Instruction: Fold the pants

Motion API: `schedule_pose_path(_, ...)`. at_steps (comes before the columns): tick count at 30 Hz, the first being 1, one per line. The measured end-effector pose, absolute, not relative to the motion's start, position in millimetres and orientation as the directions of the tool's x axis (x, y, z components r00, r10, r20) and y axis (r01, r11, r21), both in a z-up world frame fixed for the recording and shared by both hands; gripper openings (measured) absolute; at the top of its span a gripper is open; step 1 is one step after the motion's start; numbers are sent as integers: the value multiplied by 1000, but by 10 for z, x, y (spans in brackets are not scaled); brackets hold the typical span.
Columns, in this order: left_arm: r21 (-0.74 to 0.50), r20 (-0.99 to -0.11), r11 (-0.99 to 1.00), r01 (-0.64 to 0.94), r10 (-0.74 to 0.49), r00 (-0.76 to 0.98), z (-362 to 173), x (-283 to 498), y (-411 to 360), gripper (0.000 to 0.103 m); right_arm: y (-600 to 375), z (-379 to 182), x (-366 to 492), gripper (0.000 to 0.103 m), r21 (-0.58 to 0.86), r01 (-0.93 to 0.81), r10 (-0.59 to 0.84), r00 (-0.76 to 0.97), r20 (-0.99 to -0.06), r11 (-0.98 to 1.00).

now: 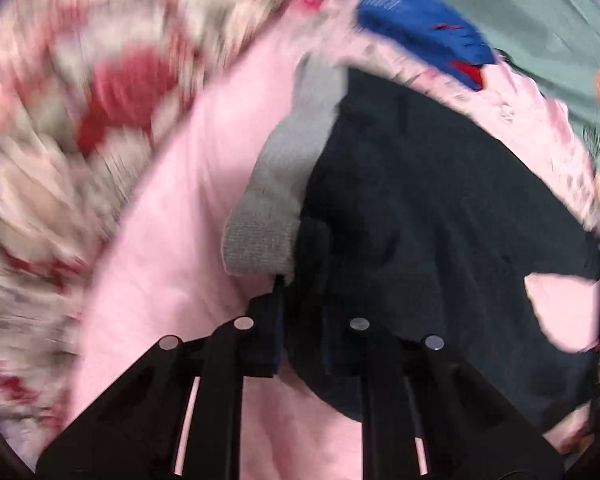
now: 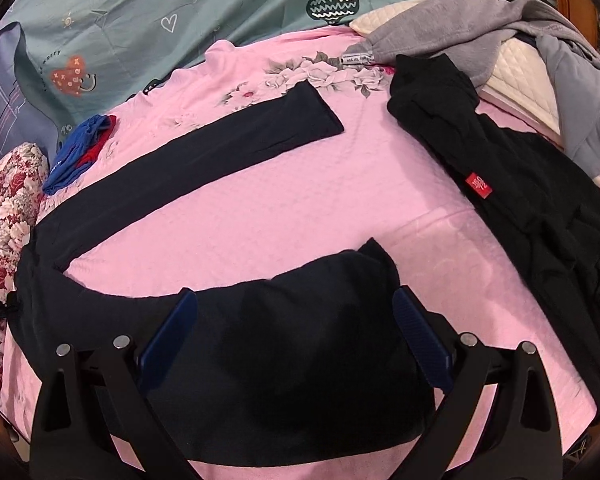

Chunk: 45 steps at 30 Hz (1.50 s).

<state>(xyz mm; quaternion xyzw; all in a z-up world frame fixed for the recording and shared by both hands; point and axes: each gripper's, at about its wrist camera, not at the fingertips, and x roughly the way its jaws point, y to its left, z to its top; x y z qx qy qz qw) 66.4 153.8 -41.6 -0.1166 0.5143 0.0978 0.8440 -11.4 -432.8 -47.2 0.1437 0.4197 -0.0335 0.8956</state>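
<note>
Right gripper (image 2: 294,336) jaws spread wide, blue pads (image 2: 168,340) either side of a bunched dark navy pants leg (image 2: 284,360), not pinching it. Pants (image 2: 172,176) lie on pink bedspread (image 2: 300,208); other leg stretches ahead of the jaws toward upper right, cuff flat. Black garment (image 2: 520,200) with red tag well right of the jaws. Blue-and-red cloth (image 2: 76,152) ahead-left. Grey clothing (image 2: 500,28) far ahead-right, teal heart-print sheet (image 2: 180,20) beyond.
</note>
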Motion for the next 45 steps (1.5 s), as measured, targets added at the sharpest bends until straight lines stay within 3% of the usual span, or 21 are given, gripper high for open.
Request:
schedule_pose_path(3, -37, -843, 955, -294, 129, 523, -117, 470, 1438, 14, -4328, -444, -151, 98, 212, 186, 44, 644, -763, 959)
schedule_pose_path(7, -53, -830, 949, -310, 130, 542, 3, 269, 1515, 14, -4374, -404, -212, 98, 136, 212, -25, 619, -785, 968)
schedule_pose_path(16, -78, -903, 931, -358, 85, 420, -635, 177, 1710, 16, -4558, -653, -272, 96, 84, 267, -75, 533, -843, 960)
schedule_pose_path(17, -76, -901, 931, -358, 89, 424, -615, 180, 1708, 16, -4552, -679, -267, 77, 113, 245, -40, 546, -837, 963)
schedule_pose_path(18, -72, -899, 931, -357, 94, 428, -594, 182, 1707, 16, -4532, -670, -267, 49, 111, 233, -40, 561, -827, 966)
schedule_pose_path(19, -69, -900, 931, -359, 97, 426, -585, 184, 1709, 16, -4523, -669, -242, 36, 106, 223, -39, 563, -825, 969)
schedule_pose_path(20, -70, -901, 930, -362, 97, 423, -582, 182, 1711, 16, -4535, -659, -223, 9, 113, 224, -34, 565, -825, 968)
schedule_pose_path(21, -70, -902, 929, -364, 97, 422, -580, 178, 1713, 16, -4584, -655, -201, 7, 144, 228, -14, 573, -820, 963)
schedule_pose_path(25, -52, -908, 933, -356, 105, 407, -630, 103, 1729, 23, -4693, -611, -239, 8, 90, 278, -87, 564, -821, 956)
schedule_pose_path(26, -38, -909, 932, -361, 118, 401, -637, 93, 1741, 34, -4716, -628, -234, 25, 71, 284, -100, 545, -833, 956)
schedule_pose_path(27, -28, -908, 925, -378, 134, 396, -615, 73, 1771, 48, -4739, -619, -239, 48, 50, 296, -123, 537, -835, 954)
schedule_pose_path(29, -5, -902, 920, -392, 166, 400, -511, 6, 1818, 66, -4795, -497, -280, 64, -31, 364, -239, 543, -805, 931)
schedule_pose_path(31, 14, -886, 919, -393, 193, 421, -408, -71, 1846, 72, -4813, -323, -292, 64, -19, 355, -246, 608, -755, 935)
schedule_pose_path(37, -70, -848, 947, -315, 109, 518, -173, -49, 1724, 79, -4627, -570, 224, 64, 129, 160, 19, 558, -830, 979)
schedule_pose_path(38, -88, -843, 951, -296, 87, 532, -172, -10, 1676, 80, -4593, -626, 281, 54, 146, 137, 49, 542, -839, 980)
schedule_pose_path(39, -86, -839, 957, -278, 80, 538, -196, 63, 1596, 80, -4562, -657, 320, 35, 116, 130, 29, 535, -845, 985)
schedule_pose_path(41, -42, -845, 961, -274, 112, 523, -276, 182, 1467, 80, -4577, -633, 348, 22, 105, 128, 18, 550, -835, 986)
schedule_pose_path(44, -15, -851, 960, -279, 135, 508, -352, 331, 1393, 80, -4686, -610, 356, 19, 65, 191, -58, 575, -816, 979)
schedule_pose_path(45, -13, -851, 961, -277, 135, 507, -338, 378, 1376, 80, -4644, -645, 373, 27, 71, 189, -47, 559, -828, 979)
